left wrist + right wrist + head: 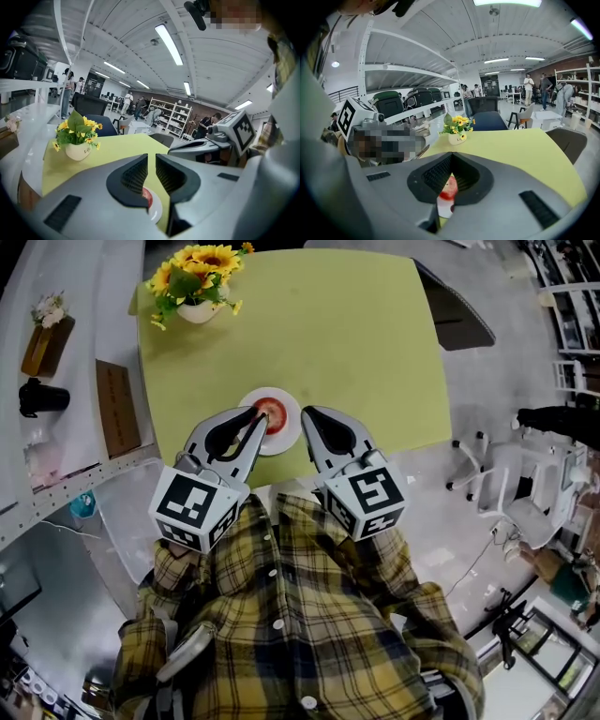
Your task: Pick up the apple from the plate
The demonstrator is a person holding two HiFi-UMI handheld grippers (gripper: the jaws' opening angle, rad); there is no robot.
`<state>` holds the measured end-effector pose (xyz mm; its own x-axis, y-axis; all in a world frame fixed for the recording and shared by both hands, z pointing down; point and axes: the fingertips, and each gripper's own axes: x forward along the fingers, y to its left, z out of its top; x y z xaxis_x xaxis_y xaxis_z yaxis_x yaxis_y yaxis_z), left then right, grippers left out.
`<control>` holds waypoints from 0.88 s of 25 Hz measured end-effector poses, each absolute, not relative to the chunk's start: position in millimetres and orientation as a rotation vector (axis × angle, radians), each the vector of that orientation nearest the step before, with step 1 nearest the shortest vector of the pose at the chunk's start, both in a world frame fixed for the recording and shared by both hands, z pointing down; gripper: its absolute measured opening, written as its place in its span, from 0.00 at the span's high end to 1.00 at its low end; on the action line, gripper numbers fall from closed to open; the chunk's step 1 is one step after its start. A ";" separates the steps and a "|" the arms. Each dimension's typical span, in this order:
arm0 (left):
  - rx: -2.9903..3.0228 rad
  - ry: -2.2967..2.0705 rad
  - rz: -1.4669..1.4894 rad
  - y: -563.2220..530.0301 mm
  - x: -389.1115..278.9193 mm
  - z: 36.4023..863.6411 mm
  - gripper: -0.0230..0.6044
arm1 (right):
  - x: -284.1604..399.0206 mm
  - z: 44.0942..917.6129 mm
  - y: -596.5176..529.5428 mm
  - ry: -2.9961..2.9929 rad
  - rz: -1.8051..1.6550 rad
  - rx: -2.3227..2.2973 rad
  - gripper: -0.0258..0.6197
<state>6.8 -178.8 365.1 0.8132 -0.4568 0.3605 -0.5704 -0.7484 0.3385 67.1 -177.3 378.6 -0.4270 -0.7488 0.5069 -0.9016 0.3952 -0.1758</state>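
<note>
- Yellow-green worktop (356, 343), seen from above. A white plate (282, 442) sits at its near edge, about mid-width.
- The apple (270, 412) is red and lies on the plate, roughly centred. Nothing touches it.
- Left tongs (259, 418): the tips are over the plate's left side, just beside the apple. In the left gripper view the jaws stand a narrow slit apart with ribbed pads facing each other. Nothing is between them. The apple shows lower down, beyond the jaws, on the plate.
- Right tongs (307, 414): the tips are at the plate's right rim, near the apple but apart from it. In the right gripper view the jaw tips meet and grip nothing. The apple and a strip of plate are seen through the hollow under the joined tips.
- The two tongs flank the plate and both slope downward.
- Each tool carries a marker cube (197, 507) with black-and-white square patterns. These are codes, not readable words.
- A white flowerpot (199, 311) with yellow sunflowers stands at the worktop's far left corner, well apart from the plate. Its dark lettering begins "Li"; the rest is too small to read.
- A yellow and dark plaid shirt (300, 615) fills the lower part of the head view.
- A white side shelf (80, 442) left of the worktop holds a black cup (42, 397).
- A white office chair (506, 488) stands on the floor to the right.
</note>
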 end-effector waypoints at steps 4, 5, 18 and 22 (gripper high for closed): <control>2.545 -0.738 0.385 -177.9 9.7 376.3 0.83 | 71.0 388.2 -179.8 -2.308 0.639 1.421 0.96; 2.546 -0.735 0.389 -178.8 10.7 378.9 0.81 | 72.2 390.4 -181.3 -2.308 0.640 1.421 0.96; 2.506 -0.671 0.476 -178.6 20.0 428.2 0.55 | 96.7 427.4 -182.1 -2.253 0.735 1.443 0.96; 2.490 -0.691 0.508 -178.8 19.5 442.5 0.49 | 95.2 434.1 -180.5 -2.254 0.761 1.436 0.96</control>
<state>19.5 -178.8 442.5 0.8013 -0.3709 0.4695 -0.5586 -0.7450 0.3647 95.2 -180.5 434.1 -0.4186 -0.7138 0.5615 -0.9081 0.3383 -0.2469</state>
